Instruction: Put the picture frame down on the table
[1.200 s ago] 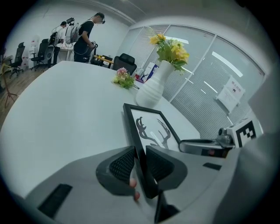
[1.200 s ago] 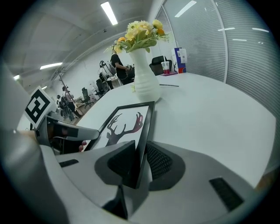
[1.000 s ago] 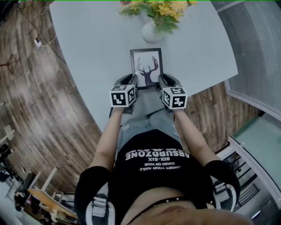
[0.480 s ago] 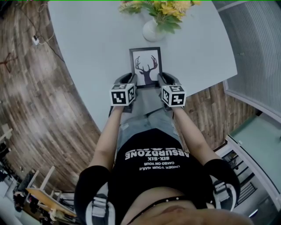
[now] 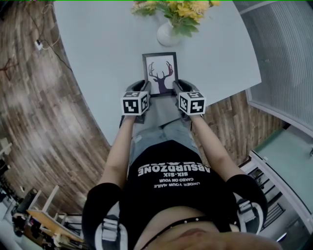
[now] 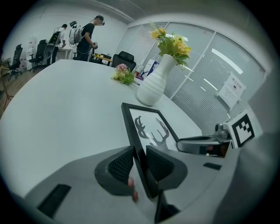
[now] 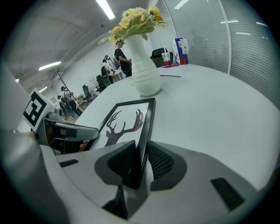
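A black picture frame [image 5: 160, 73] with a deer-antler print is held over the near part of the white table [image 5: 98, 53], just in front of the vase. My left gripper [image 5: 148, 92] is shut on the frame's [image 6: 148, 131] left edge near its bottom corner; the edge sits between the ribbed pads [image 6: 121, 164]. My right gripper [image 5: 174, 91] is shut on the frame's [image 7: 127, 120] right edge in the same way. The frame tilts back, its picture facing up. Whether its underside touches the table is hidden.
A white vase [image 5: 167, 35] with yellow flowers [image 5: 183, 10] stands right behind the frame. A small flower bunch [image 6: 124, 75] lies farther back on the table. The table's near edge [image 5: 222, 100] runs beside my grippers, wood floor [image 5: 44, 122] below. People stand at desks far behind [image 6: 89, 33].
Both grippers and the frame have moved slightly forward and left over the table, closer to the vase. The grips are unchanged.
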`<state>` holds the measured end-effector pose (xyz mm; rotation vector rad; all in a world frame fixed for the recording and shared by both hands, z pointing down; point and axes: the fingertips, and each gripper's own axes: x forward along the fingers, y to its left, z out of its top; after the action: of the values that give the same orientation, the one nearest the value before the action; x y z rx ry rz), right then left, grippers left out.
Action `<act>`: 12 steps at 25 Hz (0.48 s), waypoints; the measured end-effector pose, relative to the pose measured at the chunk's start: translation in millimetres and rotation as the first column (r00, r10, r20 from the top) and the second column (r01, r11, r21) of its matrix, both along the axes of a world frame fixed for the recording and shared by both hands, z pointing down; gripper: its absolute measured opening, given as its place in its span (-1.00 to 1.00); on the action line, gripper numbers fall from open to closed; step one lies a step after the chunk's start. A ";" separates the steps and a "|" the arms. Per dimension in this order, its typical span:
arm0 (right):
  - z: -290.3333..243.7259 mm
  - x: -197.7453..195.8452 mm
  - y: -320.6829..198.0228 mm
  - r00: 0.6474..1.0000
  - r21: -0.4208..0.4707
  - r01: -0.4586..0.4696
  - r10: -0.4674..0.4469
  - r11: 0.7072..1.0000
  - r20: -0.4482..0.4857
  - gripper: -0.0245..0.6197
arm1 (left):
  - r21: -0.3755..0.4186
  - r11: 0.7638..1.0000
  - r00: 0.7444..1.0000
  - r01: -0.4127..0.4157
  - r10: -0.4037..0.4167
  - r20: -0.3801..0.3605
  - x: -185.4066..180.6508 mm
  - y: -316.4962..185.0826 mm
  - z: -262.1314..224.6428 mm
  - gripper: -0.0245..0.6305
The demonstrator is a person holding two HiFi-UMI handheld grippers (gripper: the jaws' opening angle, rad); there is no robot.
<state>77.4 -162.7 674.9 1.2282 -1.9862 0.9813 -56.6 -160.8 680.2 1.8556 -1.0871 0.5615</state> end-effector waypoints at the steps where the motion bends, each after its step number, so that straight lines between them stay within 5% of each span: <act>1: 0.1 -0.1 0.2 1.000 -0.004 0.005 -0.004 1.000 0.009 -0.63 | -0.002 1.000 1.000 -0.007 0.007 -0.002 0.3 0.4 -0.2 -0.64; 7: -0.9 2.6 -0.9 0.998 -0.025 0.037 -0.035 0.999 0.053 -0.50 | 0.035 0.999 0.999 -0.008 0.006 0.032 -0.5 -0.2 -7.4 -0.63; 12: -32.4 8.6 -13.1 0.998 0.060 0.021 -0.024 0.998 0.058 -0.42 | 0.214 0.973 0.997 0.083 -0.081 -0.017 -17.7 -16.9 -60.7 -0.64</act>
<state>86.0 -175.8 642.5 1.2185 -2.0838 0.9642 -74.3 -177.6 619.5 1.9845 -1.2539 0.4008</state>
